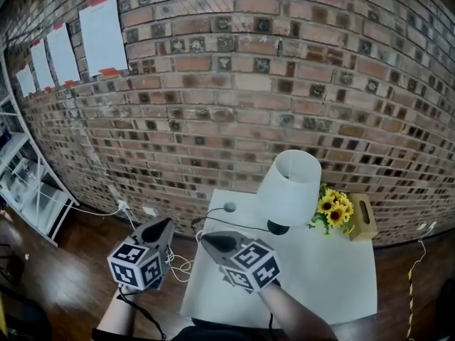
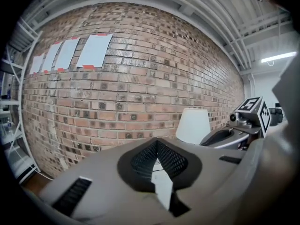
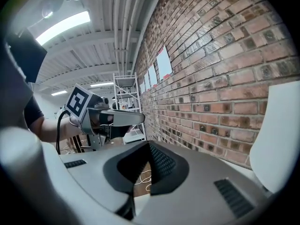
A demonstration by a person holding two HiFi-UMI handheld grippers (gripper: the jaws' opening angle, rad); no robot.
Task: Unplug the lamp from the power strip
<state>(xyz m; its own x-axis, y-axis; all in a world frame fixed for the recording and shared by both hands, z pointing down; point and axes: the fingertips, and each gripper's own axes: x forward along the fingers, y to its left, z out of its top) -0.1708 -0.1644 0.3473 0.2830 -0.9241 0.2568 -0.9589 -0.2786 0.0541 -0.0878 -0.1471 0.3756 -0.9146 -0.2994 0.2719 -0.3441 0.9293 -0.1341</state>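
The lamp (image 1: 288,187) has a white shade and a dark base, and stands at the back of the white table (image 1: 341,283). Its black cord (image 1: 234,221) runs left across the table toward the edge. Small white blocks (image 1: 121,206), perhaps the power strip, lie on the floor by the wall with loose white cable (image 1: 182,265) nearby. My left gripper (image 1: 168,221) (image 2: 157,142) hangs left of the table, shut and empty. The right gripper (image 1: 202,236) (image 3: 149,144) is over the table's left edge with its jaws together, holding nothing. Both point toward the brick wall.
Sunflowers (image 1: 334,208) and a wooden tissue box (image 1: 362,219) stand right of the lamp. A grey ball (image 1: 229,207) sits at the table's back edge. A white shelf unit (image 1: 28,190) stands at the far left. Paper sheets (image 1: 103,34) hang on the wall.
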